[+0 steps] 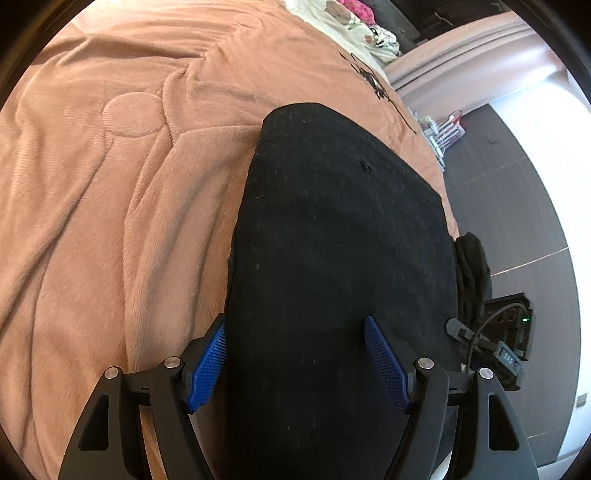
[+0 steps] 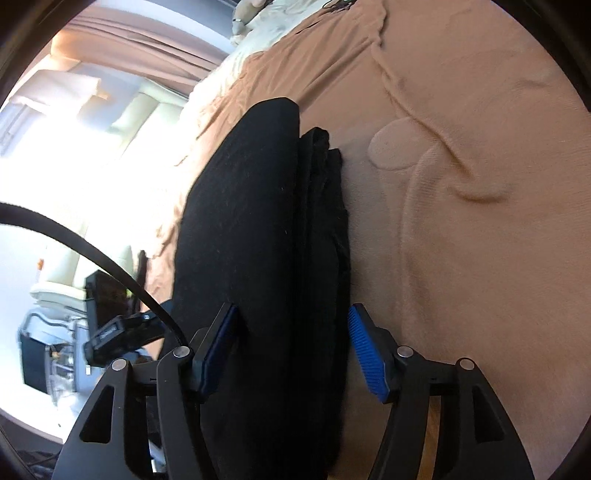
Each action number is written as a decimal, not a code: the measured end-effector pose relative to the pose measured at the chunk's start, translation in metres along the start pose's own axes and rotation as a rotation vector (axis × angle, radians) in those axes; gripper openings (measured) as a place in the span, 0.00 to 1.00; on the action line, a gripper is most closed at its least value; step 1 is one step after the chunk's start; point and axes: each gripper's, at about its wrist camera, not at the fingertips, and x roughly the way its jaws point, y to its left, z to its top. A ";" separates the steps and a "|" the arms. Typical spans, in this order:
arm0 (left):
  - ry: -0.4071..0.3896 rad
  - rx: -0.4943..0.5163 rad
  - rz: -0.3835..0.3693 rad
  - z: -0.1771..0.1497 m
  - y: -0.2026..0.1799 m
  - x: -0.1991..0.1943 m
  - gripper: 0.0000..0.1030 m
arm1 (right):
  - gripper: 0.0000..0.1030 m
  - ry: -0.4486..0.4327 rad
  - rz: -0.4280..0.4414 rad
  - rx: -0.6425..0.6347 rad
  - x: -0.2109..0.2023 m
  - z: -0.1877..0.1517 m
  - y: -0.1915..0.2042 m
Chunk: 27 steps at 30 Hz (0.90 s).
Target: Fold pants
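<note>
The left tool point(image 1: 295, 354) stands with its blue pads apart, straddling the near end of the black pants point(image 1: 332, 240), gripping nothing. The right tool point(image 2: 291, 347) is likewise spread around the folded pants point(image 2: 258, 221), pads clear of the fabric. The pants lie folded on the bed's peach fleece blanket point(image 1: 110, 184); beyond, a cream pillow point(image 1: 332, 22).

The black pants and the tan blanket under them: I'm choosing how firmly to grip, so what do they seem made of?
Black pants: looks like matte knit or fleece, with pale lint specks showing on the surface. Tan blanket: seems a plush fleece, with short nap, soft sheen and embossed circles.
</note>
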 end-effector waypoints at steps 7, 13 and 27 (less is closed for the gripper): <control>-0.005 0.008 -0.005 0.004 -0.004 -0.010 0.55 | 0.43 0.032 0.084 0.016 0.019 0.012 -0.014; -0.025 0.028 -0.034 0.004 -0.011 -0.032 0.46 | 0.35 0.012 0.123 0.000 0.011 0.004 -0.016; 0.000 0.017 -0.002 -0.006 0.006 -0.028 0.51 | 0.61 0.064 0.072 -0.018 0.022 0.000 -0.032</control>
